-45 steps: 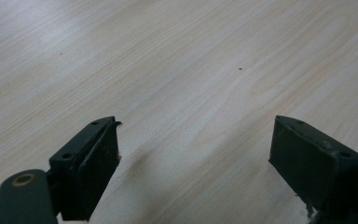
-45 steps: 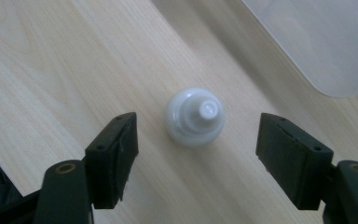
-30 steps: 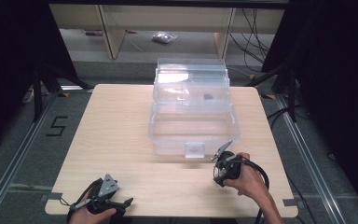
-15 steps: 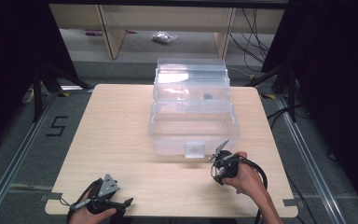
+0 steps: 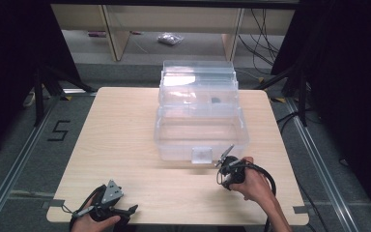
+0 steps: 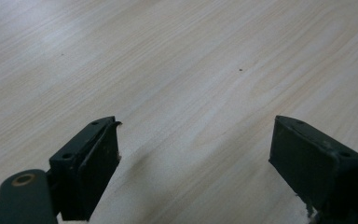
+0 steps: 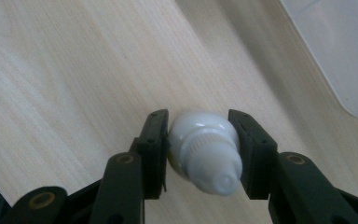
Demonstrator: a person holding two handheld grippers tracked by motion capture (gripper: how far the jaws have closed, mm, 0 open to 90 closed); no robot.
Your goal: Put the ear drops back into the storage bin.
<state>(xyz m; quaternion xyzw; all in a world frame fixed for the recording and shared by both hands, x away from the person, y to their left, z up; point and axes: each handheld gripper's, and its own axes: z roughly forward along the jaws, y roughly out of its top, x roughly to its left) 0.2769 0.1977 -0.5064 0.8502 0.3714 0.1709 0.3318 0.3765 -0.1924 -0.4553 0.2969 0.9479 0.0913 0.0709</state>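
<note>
A small white plastic piece with a ribbed collar and rounded cap (image 7: pixel 205 151), perhaps a little bottle or tube top, is clamped between the two black jaws of the right gripper (image 7: pixel 199 140), just above the pale wooden table (image 5: pixel 125 130) and near the front wall of the clear plastic tiered storage box (image 5: pixel 200 125). The carrying step appears to be in hand, and the open box is judged the likely destination. A lift over its front rim and a release into a compartment would be called for next. The left gripper (image 6: pixel 193 154) is held wide apart over bare wood at the near left edge, with nothing between its jaws.
</note>
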